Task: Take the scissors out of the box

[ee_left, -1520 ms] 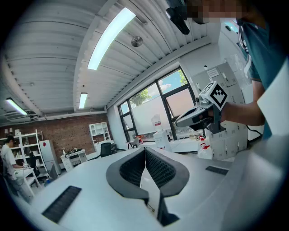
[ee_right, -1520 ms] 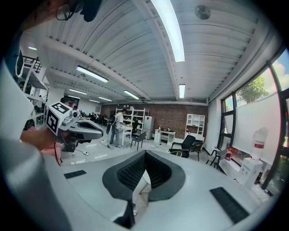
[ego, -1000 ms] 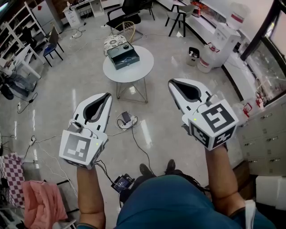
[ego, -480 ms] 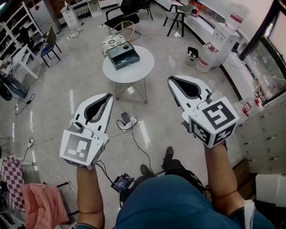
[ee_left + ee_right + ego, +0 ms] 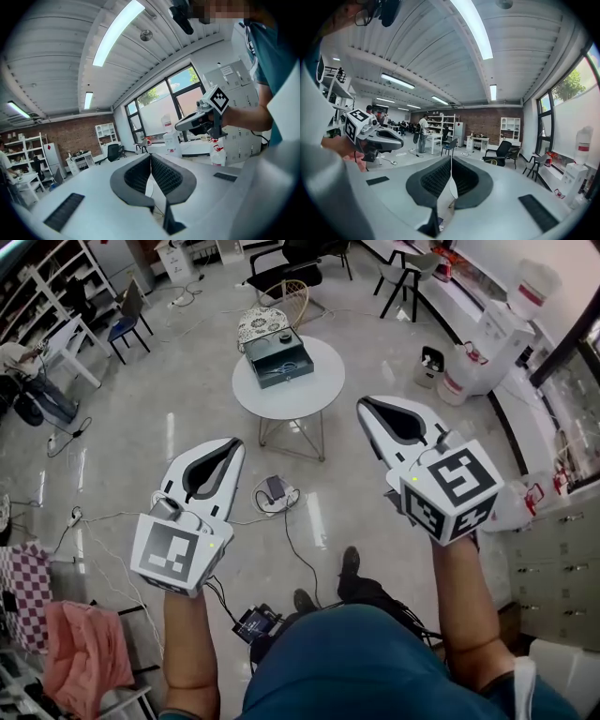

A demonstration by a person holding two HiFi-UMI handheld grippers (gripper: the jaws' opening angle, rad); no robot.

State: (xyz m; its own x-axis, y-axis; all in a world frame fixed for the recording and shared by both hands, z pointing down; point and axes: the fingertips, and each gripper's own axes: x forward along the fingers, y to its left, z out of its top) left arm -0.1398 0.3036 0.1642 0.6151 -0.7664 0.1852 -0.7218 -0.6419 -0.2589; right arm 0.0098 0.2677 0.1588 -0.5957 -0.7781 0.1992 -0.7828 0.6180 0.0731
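Hovering clenched and empty, left hand-held gripper [image 5: 232,443] and right hand-held gripper [image 5: 365,405] are well short of the box [image 5: 278,357] on the far surface [image 5: 317,381]; removal not begun.

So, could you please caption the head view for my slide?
Left gripper and right gripper, both shut, face the round table holding the box.

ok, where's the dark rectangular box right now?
Head view, upper centre: the dark rectangular box sits on the round white table, a cushioned wicker chair just beyond it.
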